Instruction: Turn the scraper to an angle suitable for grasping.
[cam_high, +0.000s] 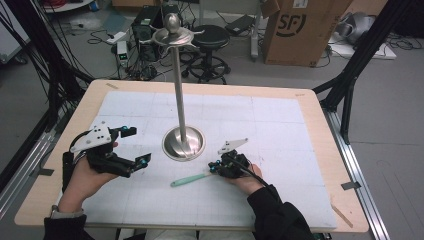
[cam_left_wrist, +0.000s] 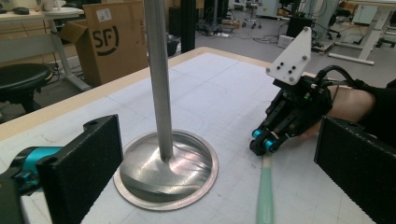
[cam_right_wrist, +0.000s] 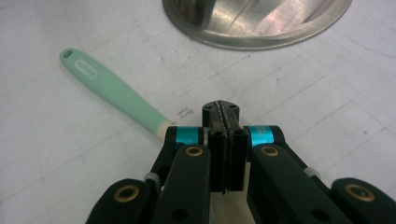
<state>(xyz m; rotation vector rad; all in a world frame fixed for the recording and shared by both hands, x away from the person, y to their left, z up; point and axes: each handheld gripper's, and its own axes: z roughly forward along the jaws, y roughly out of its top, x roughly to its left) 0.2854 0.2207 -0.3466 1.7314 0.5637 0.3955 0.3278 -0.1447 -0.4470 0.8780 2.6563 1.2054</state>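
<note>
A: What did we see first, from above?
B: We saw a pale wooden table (cam_high: 320, 107) covered by a white gridded mat (cam_high: 280, 130). On the mat stood a tall steel stand (cam_high: 180, 100), its round dished base (cam_high: 184, 143) near the middle.
A: And our hands?
B: Our left gripper (cam_high: 131, 146) was held left of the base, just above the mat; its jaws stood wide apart with nothing between them. Our right gripper (cam_high: 214, 169) was low, in front of the base and to its right, jaws pressed together.
A: Was it gripping the utensil?
B: The mint-green handle (cam_right_wrist: 112, 91) lay flat on the mat, running under the closed jaws; its far end was hidden, so we could not tell whether it was clamped
</note>
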